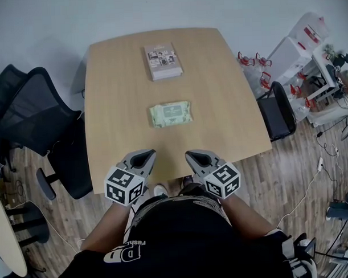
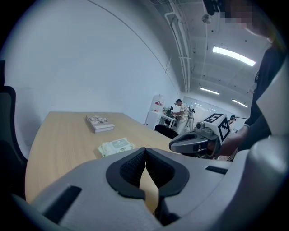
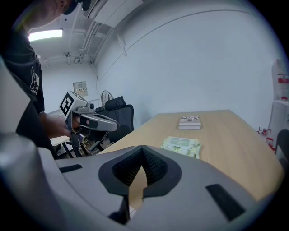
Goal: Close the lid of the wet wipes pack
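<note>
Green wipes pack (image 1: 170, 114) lies flat at centre of table (image 1: 116, 126), book (image 1: 163, 61) beyond it. Both clenched on nothing: left gripper (image 1: 143, 158) and right gripper (image 1: 197, 158), side by side over near edge, well short of pack.

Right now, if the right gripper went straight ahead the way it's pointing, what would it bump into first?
Most likely the bare table, near its front edge: the right gripper tilts down toward it. The wet wipes pack lies farther along the table, though depth is hard to judge.
</note>
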